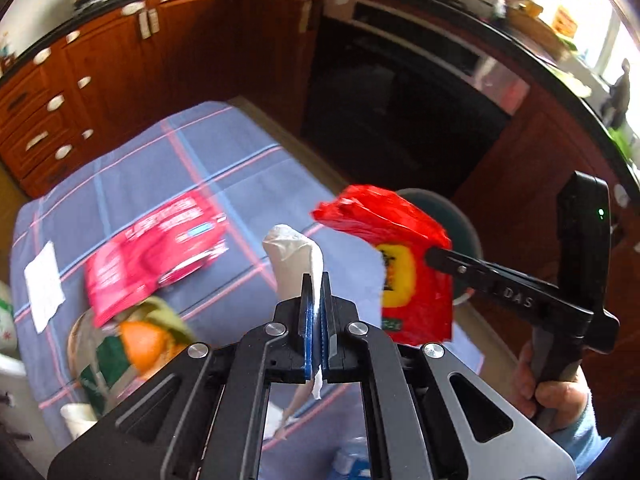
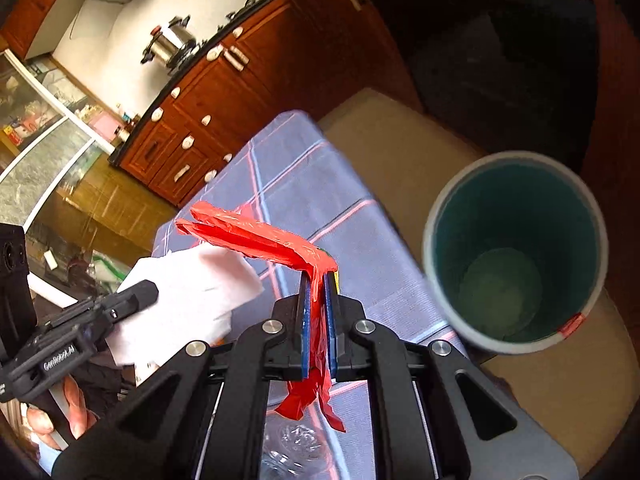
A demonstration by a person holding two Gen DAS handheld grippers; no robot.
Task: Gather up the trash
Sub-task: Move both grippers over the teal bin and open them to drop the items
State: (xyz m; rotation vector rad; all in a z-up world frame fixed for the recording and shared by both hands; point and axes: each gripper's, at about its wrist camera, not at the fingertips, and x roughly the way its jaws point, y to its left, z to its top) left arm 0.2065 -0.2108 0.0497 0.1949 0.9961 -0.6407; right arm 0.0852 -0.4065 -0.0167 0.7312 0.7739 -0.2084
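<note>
Kitchen, wood cabinets (image 1: 100, 80) behind; blue checked tablecloth (image 1: 224, 168) over the table. Left gripper (image 1: 316, 300): jaws closed tight on a white tissue (image 1: 296, 264), held up above the cloth. Right gripper (image 2: 318, 300): jaws pinched on a red wrapper (image 2: 256, 236), which folds over the fingertips and hangs out below. Teal bin (image 2: 516, 248) stands open on the floor just off the table edge, right of the wrapper. Red packet (image 1: 156, 248) and an orange (image 1: 144, 344) lie on the cloth, blurred.
</note>
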